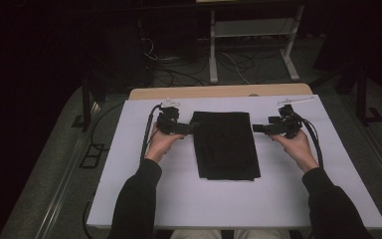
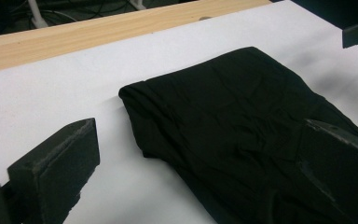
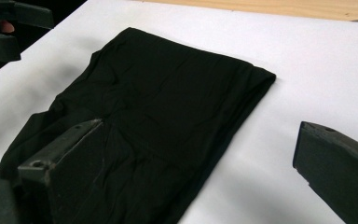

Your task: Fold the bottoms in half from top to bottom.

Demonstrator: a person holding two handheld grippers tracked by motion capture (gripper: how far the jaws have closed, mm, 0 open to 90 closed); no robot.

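Black folded cloth (image 1: 225,144), flat mid-table on white table cover (image 1: 129,189).
Soft, light, limp; likely to sag and unfold if lifted by one layer, so best pinched through all layers at far corners. Left gripper (image 1: 191,128) and right gripper (image 1: 256,128) flanking far edge, jaws apart, holding nothing.

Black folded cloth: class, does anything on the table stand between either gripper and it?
Nothing visible does. The left gripper and right gripper sit at opposite long edges of the black folded cloth, jaws open, with bare white table around.
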